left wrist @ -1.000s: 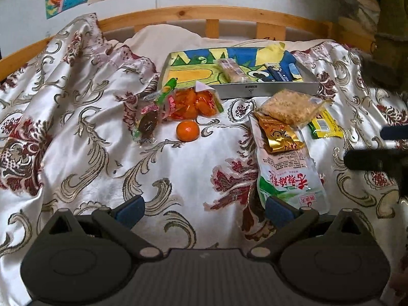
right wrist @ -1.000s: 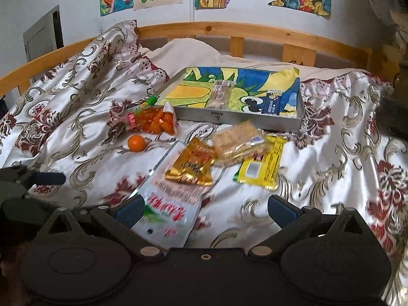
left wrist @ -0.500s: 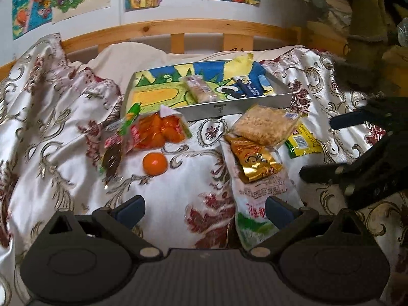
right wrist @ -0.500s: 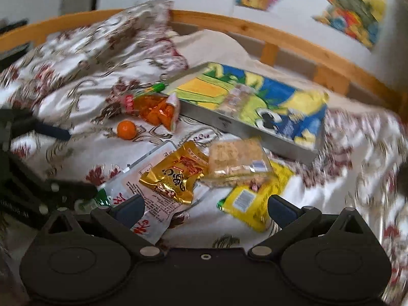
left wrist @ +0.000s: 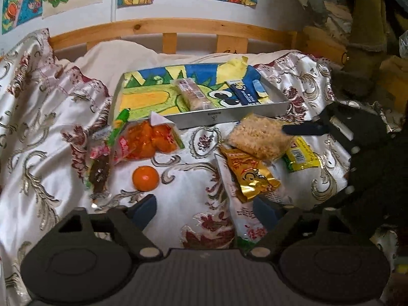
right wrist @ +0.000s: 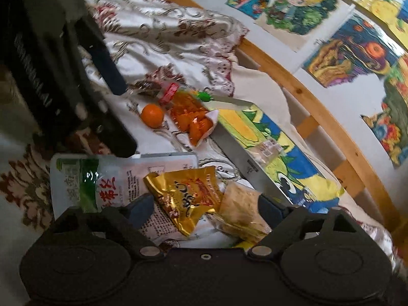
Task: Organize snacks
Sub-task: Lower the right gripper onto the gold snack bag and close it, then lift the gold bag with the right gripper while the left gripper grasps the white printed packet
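Snacks lie scattered on a satin bedspread [left wrist: 51, 158] before a picture-lined tray [left wrist: 229, 116]. Left wrist view: the left gripper [left wrist: 204, 210], fingers parted and narrowing, holds nothing above the cloth; a loose orange [left wrist: 145, 178] would roll.

Right wrist view: the right gripper [right wrist: 206, 210], also empty and narrowing, straddles a gold foil packet [right wrist: 188, 196], light, crinkly, slippery, probably best pinched at its sealed edge.

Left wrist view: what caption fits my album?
Open left claw hovers over snacks scattered beside a colourful tray.

bare bedspread [left wrist: 193, 196] ahead of left gripper [left wrist: 204, 209], snack packets [left wrist: 248, 176] crowding right, tray [left wrist: 229, 117] behind
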